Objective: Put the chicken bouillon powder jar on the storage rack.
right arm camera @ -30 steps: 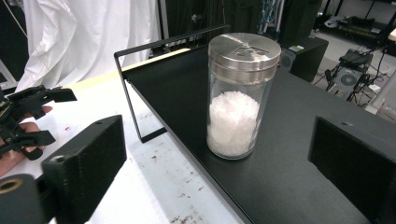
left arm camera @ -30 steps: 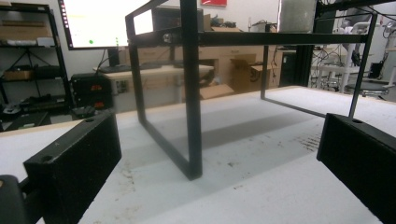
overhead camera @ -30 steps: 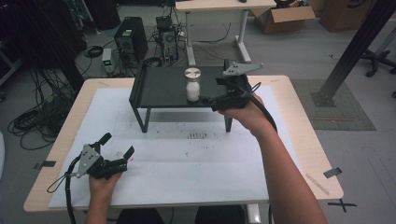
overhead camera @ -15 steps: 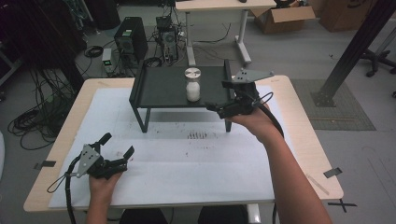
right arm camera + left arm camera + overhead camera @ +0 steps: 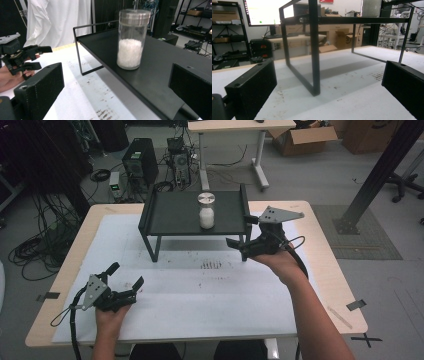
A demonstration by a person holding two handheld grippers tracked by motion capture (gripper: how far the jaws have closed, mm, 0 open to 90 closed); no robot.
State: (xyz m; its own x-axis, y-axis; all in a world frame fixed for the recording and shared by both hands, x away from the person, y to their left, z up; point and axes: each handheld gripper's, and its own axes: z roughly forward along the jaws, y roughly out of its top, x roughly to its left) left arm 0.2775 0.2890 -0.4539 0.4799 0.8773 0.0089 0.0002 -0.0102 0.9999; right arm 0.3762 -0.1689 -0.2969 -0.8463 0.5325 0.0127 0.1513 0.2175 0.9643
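At the near left of the pale wooden desk (image 5: 65, 270), which is covered by a white, lightly stained sheet (image 5: 200, 290), the left hand-held gripper (image 5: 124, 276) rests low in the person's left hand (image 5: 111, 314), its two black jaws spread wide with nothing between them; its own view looks across the sheet at the thin legs of the rack. Toward the middle, at the far side of the sheet, stands a low black metal shelf rack (image 5: 170, 217) with a flat top and raised end rails, on slim legs. On that flat top, right of its centre, a clear cylindrical glass jar (image 5: 206, 211) with a brushed metal lid stands upright, roughly half full of white granules. To the right, the right hand-held gripper (image 5: 240, 231), topped by a grey three-cornered plate, is held by the person's right hand (image 5: 277, 262) at the rack's right end, level with the shelf top. Its jaws are released and wide apart, pointing toward the jar, which stands apart from them and untouched; in the right gripper view the jar appears between and beyond the two black jaws.
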